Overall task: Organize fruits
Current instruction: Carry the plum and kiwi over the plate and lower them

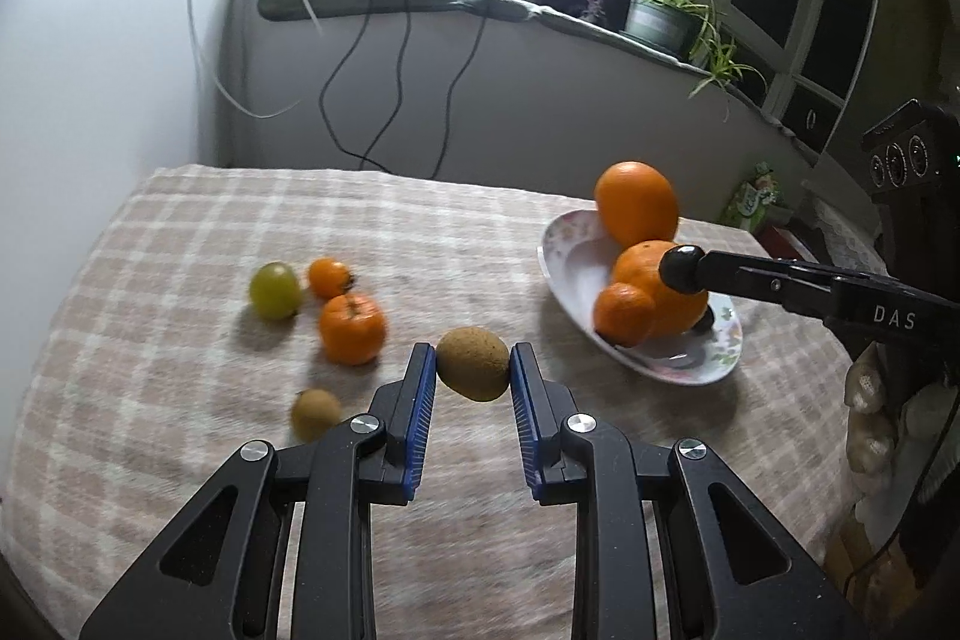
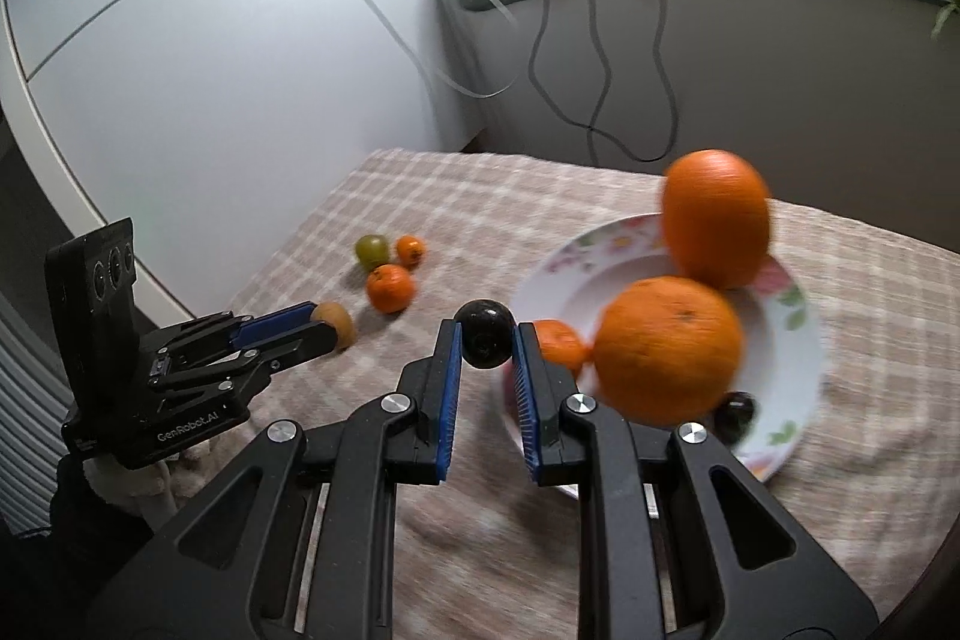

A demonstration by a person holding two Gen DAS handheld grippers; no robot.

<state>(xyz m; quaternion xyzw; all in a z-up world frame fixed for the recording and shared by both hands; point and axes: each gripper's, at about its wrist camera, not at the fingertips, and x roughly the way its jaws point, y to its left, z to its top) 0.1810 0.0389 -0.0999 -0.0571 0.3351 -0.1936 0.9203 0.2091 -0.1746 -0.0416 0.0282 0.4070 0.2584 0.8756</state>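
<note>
the left gripper (image 1: 473, 367) pinches a kiwi (image 1: 473, 363) above the checked cloth (image 1: 180, 220) and the right gripper (image 2: 486, 340) clamps a dark grape (image 2: 485, 333) beside the floral plate (image 2: 804, 340), presumably both bound for it.

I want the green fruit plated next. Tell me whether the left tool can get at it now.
Probably not yet: the left tool is shut on a kiwi. The green fruit itself lies unblocked on the cloth.
</note>
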